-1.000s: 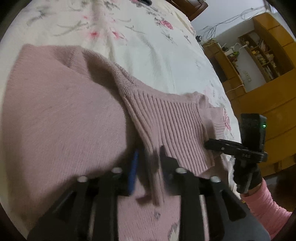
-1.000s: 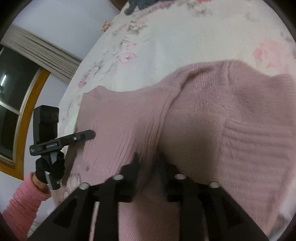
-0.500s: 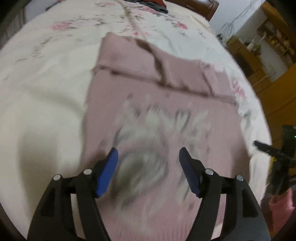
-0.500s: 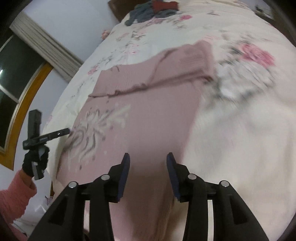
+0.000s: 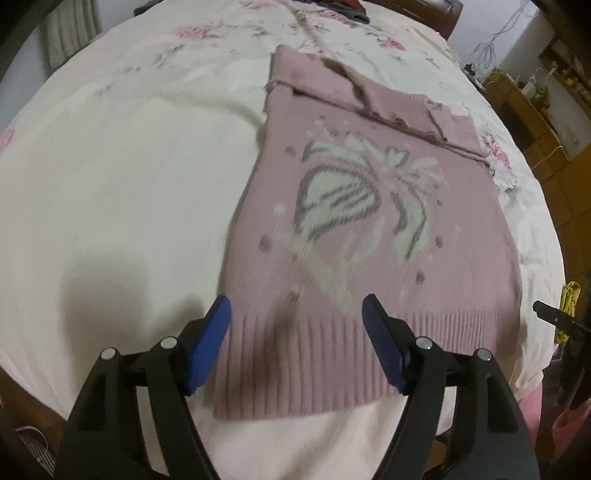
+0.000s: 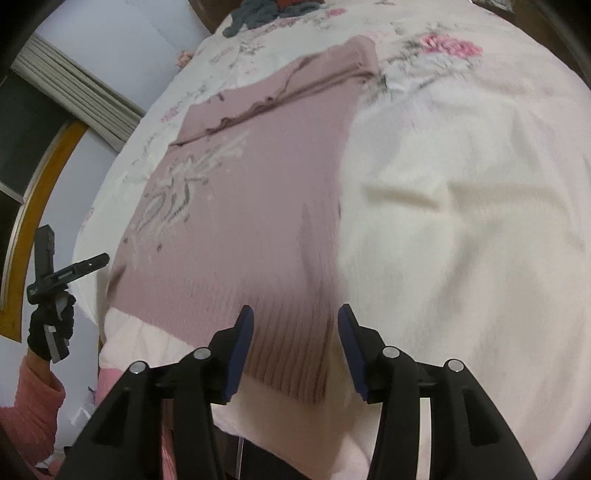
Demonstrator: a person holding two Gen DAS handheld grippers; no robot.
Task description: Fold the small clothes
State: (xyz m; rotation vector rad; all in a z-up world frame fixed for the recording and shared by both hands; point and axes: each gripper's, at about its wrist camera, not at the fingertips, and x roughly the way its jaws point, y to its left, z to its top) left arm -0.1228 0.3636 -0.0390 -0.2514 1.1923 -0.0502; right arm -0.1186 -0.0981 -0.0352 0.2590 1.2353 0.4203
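Grippers (image 5: 296, 325) (image 6: 295, 334) now unclamped, off flat sweater (image 5: 369, 221).

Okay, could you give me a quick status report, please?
Left gripper open. Right gripper open. Pink sweater flat on bed, sleeves folded across the top. Nothing in the way.

big bed (image 5: 110, 166) fills most of both views, covered in a cream bedspread with pink flower prints. dark wooden headboard (image 5: 424, 11) at the far end, some dark clothes (image 6: 269, 11) piled near it. orangey wooden shelving (image 5: 554, 122) along one side with loose wires (image 5: 498, 33) on the pale wall. other side has a wood-framed window (image 6: 22, 173), dark outside, with a pleated curtain (image 6: 77, 92).
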